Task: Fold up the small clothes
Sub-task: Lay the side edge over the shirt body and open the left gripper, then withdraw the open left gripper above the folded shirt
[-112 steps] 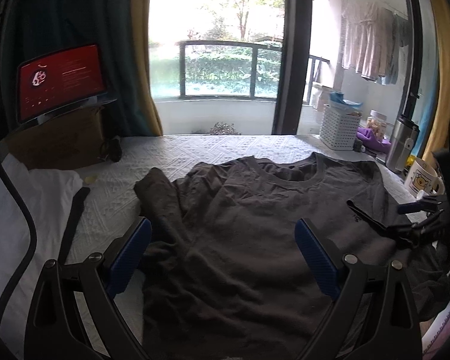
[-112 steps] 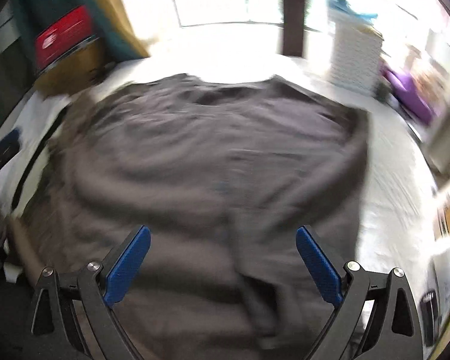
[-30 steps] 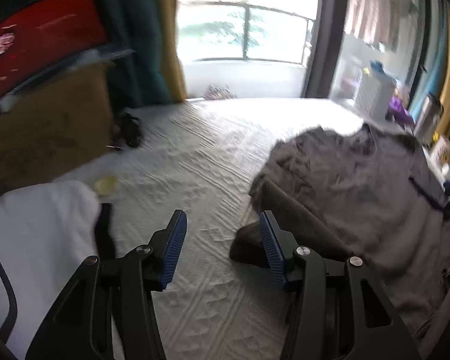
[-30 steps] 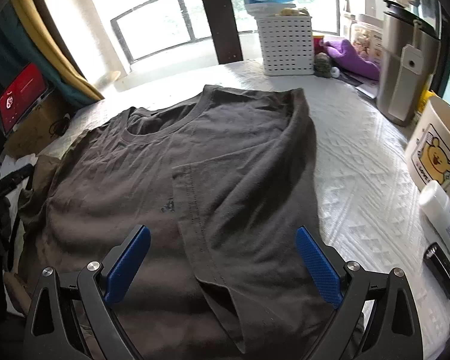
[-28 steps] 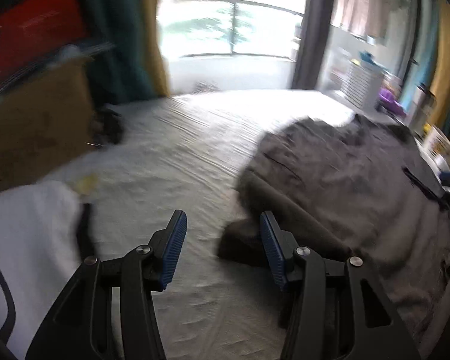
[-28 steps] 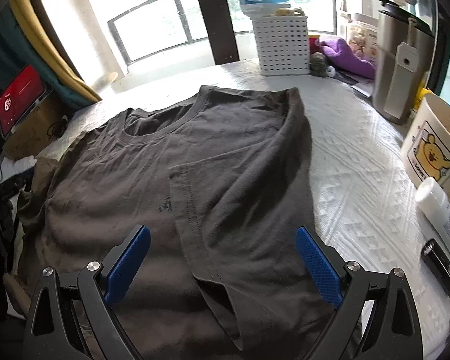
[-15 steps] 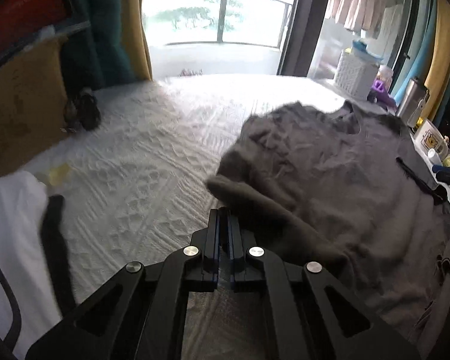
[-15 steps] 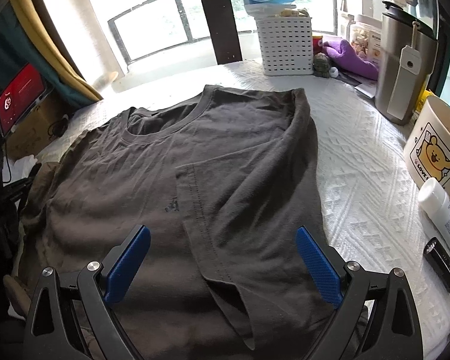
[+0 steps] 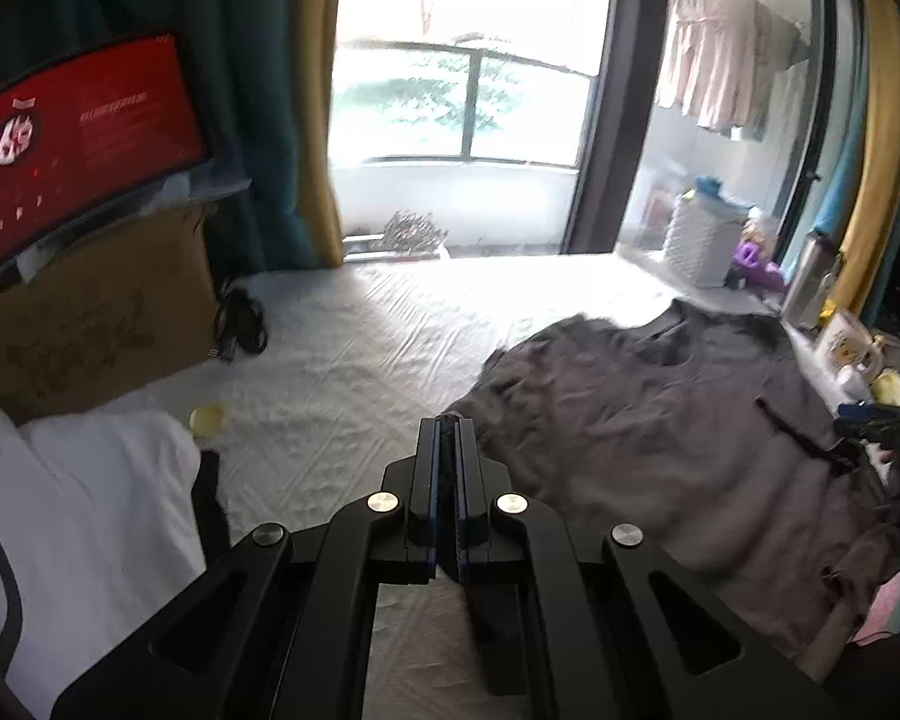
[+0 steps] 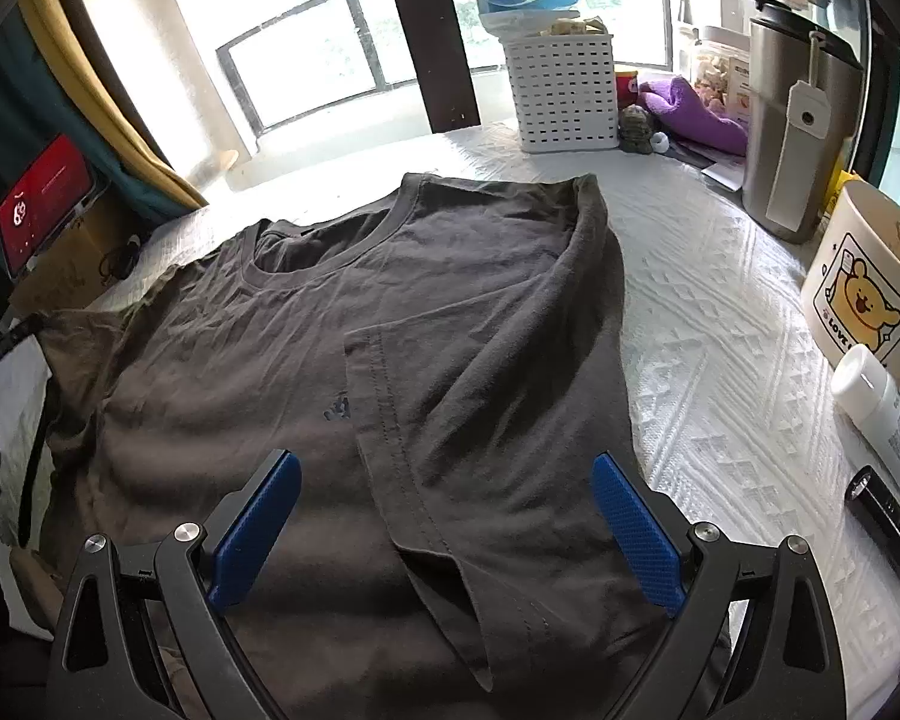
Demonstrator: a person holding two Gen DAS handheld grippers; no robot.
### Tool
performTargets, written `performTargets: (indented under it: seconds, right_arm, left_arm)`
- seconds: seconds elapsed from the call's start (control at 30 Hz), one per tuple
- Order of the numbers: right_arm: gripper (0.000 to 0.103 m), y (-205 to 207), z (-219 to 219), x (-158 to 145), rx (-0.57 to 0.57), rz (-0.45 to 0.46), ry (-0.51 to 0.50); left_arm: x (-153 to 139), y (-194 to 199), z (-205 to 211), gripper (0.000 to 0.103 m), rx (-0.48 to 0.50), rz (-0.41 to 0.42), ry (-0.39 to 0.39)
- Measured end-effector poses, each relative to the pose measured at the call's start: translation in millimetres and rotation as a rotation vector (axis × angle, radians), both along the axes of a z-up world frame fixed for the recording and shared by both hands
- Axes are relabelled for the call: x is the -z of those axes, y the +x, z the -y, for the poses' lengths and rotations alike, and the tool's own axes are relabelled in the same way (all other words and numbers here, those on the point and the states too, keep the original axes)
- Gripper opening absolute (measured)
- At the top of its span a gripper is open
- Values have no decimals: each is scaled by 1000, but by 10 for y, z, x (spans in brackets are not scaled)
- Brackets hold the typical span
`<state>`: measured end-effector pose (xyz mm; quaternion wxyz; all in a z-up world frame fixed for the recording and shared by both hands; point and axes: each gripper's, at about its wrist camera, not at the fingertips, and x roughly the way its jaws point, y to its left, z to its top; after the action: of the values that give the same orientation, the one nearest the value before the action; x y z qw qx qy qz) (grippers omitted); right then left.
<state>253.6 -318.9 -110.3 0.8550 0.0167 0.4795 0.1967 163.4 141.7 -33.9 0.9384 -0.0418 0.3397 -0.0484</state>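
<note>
"LOVE" on bear-printed tub (image 10: 864, 294)

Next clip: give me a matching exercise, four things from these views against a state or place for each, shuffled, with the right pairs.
Things:
1. left claw
2. right claw
3. dark grey cotton T-shirt
4. white slotted plastic basket

States or places:
A. one side folded over its front
B. open above the shirt
C. on the table's far edge by the window
D. shut on a pinch of sleeve

Pairs: 1-D, 2-B, 3-A, 4-C
</note>
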Motion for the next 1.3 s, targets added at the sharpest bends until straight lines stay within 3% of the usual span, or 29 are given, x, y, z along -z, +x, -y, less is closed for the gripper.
performTargets:
  seconds: [0.17, 0.3, 0.4, 0.5, 0.53, 0.6, 0.63, 0.67, 0.83, 1.0, 1.07, 1.23, 1.3]
  right_arm:
    - [98, -11, 40, 4, 7, 3, 8]
    - [98, -18, 82, 13, 14, 3, 12]
    - [98, -38, 117, -3, 19, 9, 20]
    - [98, -45, 134, -17, 24, 12, 26]
    - [98, -47, 142, -23, 25, 14, 26]
    - [98, -59, 169, -32, 27, 16, 29]
    - [98, -56, 174, -31, 29, 16, 28]
    - [98, -56, 192, -25, 34, 14, 28]
    - [98, -13, 219, 35, 44, 3, 29]
    - [98, 4, 114, 44, 15, 3, 30]
    - [98, 6, 85, 46, 7, 2, 28]
    - [98, -7, 53, 40, 3, 2, 22]
    - [98, -13, 48, 30, 5, 4, 22]
  left_arm:
    - [-220, -12, 345, 2, 91, 34, -10]
    - [-200, 70, 765, 2, 202, 19, -26]
    - [-2, 206, 1082, 2, 283, -38, -41]
    - [247, 376, 1292, 3, 311, -146, -52]
    - [296, 403, 1319, 5, 318, -176, -67]
    - [295, 367, 1313, 22, 329, -187, -104]
    - [269, 325, 1284, 41, 328, -179, -116]
    - [228, 279, 1235, 52, 320, -168, -123]
    - [157, 76, 916, 53, 233, -167, -97]
    - [381, -8, 648, 54, 135, -220, -57]
    - [479, -26, 570, 64, 100, -243, -46]
    - [689, -23, 478, 64, 52, -310, -65]
    - [684, -56, 508, 64, 61, -287, -69]
